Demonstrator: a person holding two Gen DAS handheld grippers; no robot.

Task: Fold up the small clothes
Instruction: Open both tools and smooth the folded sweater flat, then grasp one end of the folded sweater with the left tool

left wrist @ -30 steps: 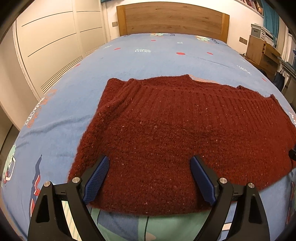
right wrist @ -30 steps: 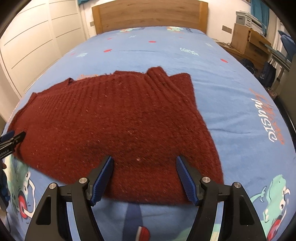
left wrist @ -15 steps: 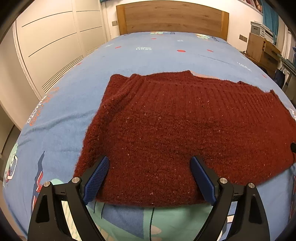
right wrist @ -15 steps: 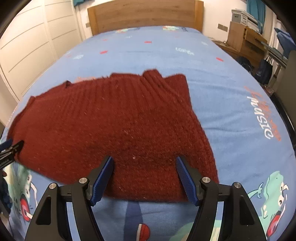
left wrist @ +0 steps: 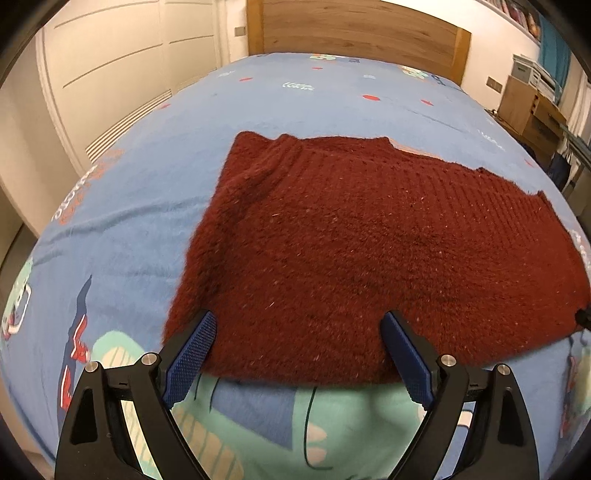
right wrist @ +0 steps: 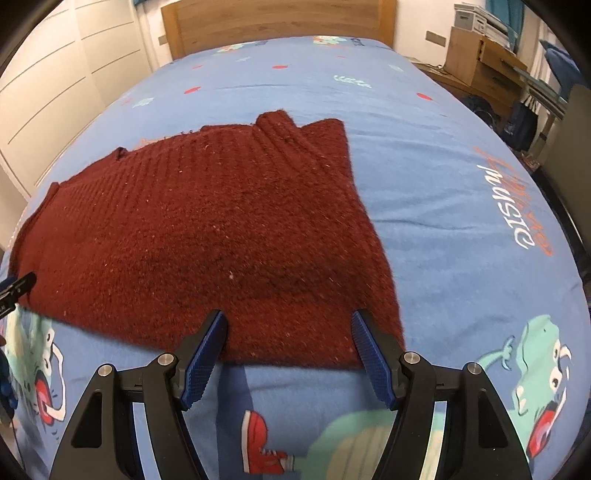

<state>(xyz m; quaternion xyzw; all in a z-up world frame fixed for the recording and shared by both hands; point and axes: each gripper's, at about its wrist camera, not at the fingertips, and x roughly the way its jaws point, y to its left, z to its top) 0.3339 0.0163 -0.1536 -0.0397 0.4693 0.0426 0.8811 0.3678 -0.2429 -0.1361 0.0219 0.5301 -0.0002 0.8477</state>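
A dark red knitted sweater [left wrist: 369, 240] lies flat on the blue printed bedspread [left wrist: 129, 221], folded into a rough rectangle. It also shows in the right wrist view [right wrist: 207, 229]. My left gripper [left wrist: 299, 332] is open, its blue pads [left wrist: 192, 350] just above the sweater's near left edge. My right gripper [right wrist: 288, 332] is open over the sweater's near right edge, holding nothing. The tip of the right gripper shows at the right edge of the left wrist view [left wrist: 583, 317], and the left gripper's tip at the left edge of the right wrist view [right wrist: 16, 286].
A wooden headboard [left wrist: 354, 33] stands at the far end of the bed. White wardrobe doors [left wrist: 110, 74] line the left side. A wooden desk with boxes [right wrist: 480, 62] and a dark bag [right wrist: 521, 122] stand to the right of the bed.
Both grippers have drawn back toward the near edge of the sweater, so more bedspread shows below it. Both stay open and empty. The sweater has not moved.
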